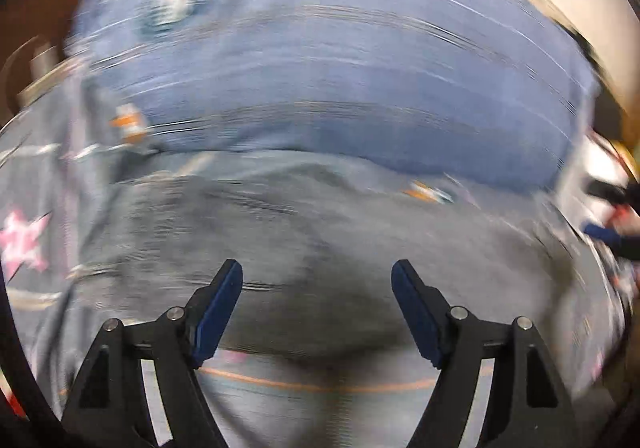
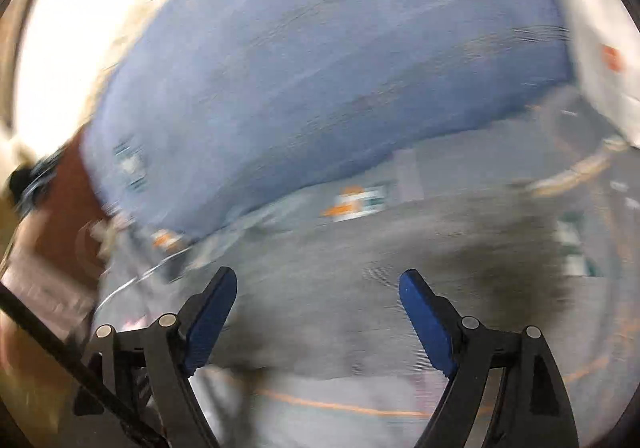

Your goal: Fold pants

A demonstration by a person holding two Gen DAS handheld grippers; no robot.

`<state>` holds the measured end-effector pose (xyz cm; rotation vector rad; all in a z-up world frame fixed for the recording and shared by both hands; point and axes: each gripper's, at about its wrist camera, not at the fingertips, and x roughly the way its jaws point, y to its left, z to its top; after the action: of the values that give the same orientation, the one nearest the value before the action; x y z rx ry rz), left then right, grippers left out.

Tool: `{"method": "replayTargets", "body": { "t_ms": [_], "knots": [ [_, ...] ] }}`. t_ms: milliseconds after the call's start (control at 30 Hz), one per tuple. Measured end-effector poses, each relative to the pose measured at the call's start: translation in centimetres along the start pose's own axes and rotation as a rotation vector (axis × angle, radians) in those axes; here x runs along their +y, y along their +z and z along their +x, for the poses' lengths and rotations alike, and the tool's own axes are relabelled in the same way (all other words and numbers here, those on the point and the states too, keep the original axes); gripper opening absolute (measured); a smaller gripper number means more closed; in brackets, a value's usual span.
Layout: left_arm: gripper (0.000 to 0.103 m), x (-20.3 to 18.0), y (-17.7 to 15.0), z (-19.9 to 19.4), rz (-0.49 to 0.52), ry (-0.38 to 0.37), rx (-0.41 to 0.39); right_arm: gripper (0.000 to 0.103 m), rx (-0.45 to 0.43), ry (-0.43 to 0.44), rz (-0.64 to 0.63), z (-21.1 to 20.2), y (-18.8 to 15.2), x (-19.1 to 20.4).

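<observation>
**Operator:** With both views streaked by motion blur, confirm finger state and garment position.

**Technician:** Left gripper [image 1: 317, 274]: fingers spread wide, nothing between the blue pads [image 1: 218, 314]. Right gripper [image 2: 318, 280]: same condition, fingers apart and empty. The pants [image 1: 320, 248] are a grey garment lying directly ahead of and beneath both sets of fingers, on a bed cover [image 1: 340, 60] of blue fabric. The grey cloth fills the near half of each view; the blue cover fills the far half.

**Operator:** Orientation of the garment?

**Technician:** Judged from the far border of the grey cloth, its long axis runs left to right across both grippers, not away from them. In the right wrist view that border climbs toward the right, so the pants sit slightly skewed to that gripper. Waistband and hems cannot be identified through the blur. An orange line [image 1: 320, 384] crosses the cloth just below the left fingers. Whether it is a seam, a trim or a print cannot be told.

**Operator:** Which gripper is nearer?

**Technician:** Neither shows a clear lead. Both hover close above the cloth; contact cannot be confirmed. The other gripper shows at the right edge of the left wrist view, so the pair stand side by side along the garment.

**Operator:** Requirement for the coming move?

**Technician:** Probably a pinch on the near edge at two points along the long axis, then a fold toward the far edge of the cover.
</observation>
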<state>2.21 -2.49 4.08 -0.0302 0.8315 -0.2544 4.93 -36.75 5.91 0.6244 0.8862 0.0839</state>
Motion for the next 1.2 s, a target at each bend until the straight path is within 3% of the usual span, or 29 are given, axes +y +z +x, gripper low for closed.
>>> {"method": "replayTargets", "body": {
  "t_ms": [133, 267, 400, 500, 533, 600, 667, 767, 867, 933, 967, 1000, 1200],
  "knots": [
    [0.076, -8.3, 0.0, 1.9, 0.205, -0.116, 0.034, 0.088, -0.005, -0.144, 0.123, -1.1, 1.2, -6.6],
    [0.076, -16.7, -1.3, 4.5, 0.423, -0.218, 0.095, 0.085, -0.057, -0.141, 0.282, -3.0, 1.5, -12.2],
    [0.076, -24.5, -4.2, 7.4, 0.668, -0.209, 0.119, 0.080, -0.110, -0.109, 0.369, -5.7, 1.8, -16.0],
    [0.076, -28.4, -5.4, 9.4, 0.753, -0.230, 0.170, 0.078, -0.109, -0.075, 0.435, -6.1, 1.8, -18.0],
    [0.074, -29.4, -5.9, 10.1, 0.775, -0.225, 0.189, 0.078, -0.108, -0.057, 0.457, -6.1, 1.7, -18.8],
    [0.058, -31.3, -6.4, 12.0, 0.816, -0.189, 0.200, 0.077, -0.113, -0.032, 0.518, -6.2, 1.3, -20.5],
    [0.057, -32.4, -6.0, 13.0, 0.817, -0.170, 0.184, 0.072, -0.111, -0.004, 0.585, -6.0, 0.9, -22.1],
    [0.056, -33.6, -5.6, 13.1, 0.805, -0.224, 0.176, 0.071, -0.095, 0.021, 0.626, -5.4, 0.5, -23.4],
    [0.057, -34.4, -6.5, 13.3, 0.855, -0.208, 0.152, 0.071, -0.071, 0.075, 0.663, -4.7, 0.1, -24.1],
    [0.047, -34.4, -6.3, 13.2, 0.840, -0.214, 0.157, 0.071, -0.049, 0.096, 0.672, -4.1, -0.1, -24.3],
    [0.029, -34.2, -5.9, 13.3, 0.825, -0.213, 0.164, 0.071, -0.042, 0.098, 0.674, -4.0, -0.2, -24.3],
    [0.021, -33.9, -5.3, 13.5, 0.803, -0.217, 0.175, 0.071, -0.032, 0.100, 0.676, -3.7, -0.2, -24.3],
    [0.015, -30.0, -2.3, 11.2, 0.558, -0.337, 0.158, 0.072, 0.069, 0.119, 0.630, -1.0, -0.1, -23.6]
  ]
}}
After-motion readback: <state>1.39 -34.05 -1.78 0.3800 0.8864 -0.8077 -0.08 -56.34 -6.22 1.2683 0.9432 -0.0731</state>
